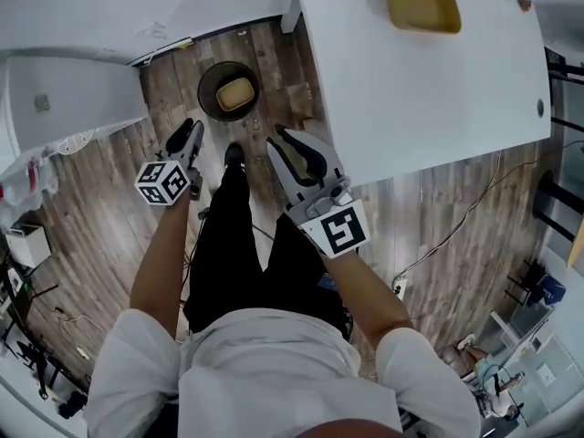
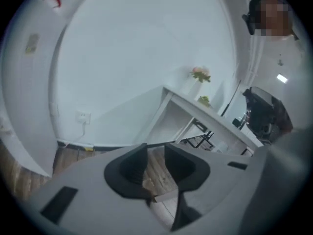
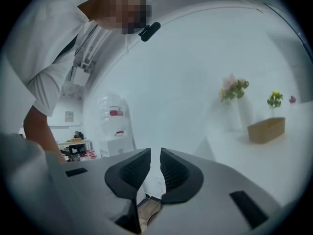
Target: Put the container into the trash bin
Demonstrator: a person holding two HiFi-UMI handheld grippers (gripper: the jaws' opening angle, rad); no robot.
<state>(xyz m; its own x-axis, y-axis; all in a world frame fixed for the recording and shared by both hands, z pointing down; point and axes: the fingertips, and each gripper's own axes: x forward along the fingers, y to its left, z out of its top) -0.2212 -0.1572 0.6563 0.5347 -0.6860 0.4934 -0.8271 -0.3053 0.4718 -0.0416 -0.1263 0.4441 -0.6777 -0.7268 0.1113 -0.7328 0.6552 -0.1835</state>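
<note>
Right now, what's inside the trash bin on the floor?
One yellow container lies inside the dark round trash bin. Anything beneath the container is covered, so I cannot tell what else is there.

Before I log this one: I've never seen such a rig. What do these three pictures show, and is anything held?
No robot here: a person holds a two-jaw gripper in each hand. The head view comes from a camera on that person's head, looking down. The other two views come from cameras riding on each gripper, looking along its jaws. On the floor stands a dark trash bin with a yellow container inside. A second yellow container lies on the white table. The left gripper is opening its jaws, with only floor between them. The right gripper has its jaws narrowly apart, also empty. Nothing is held.
</note>
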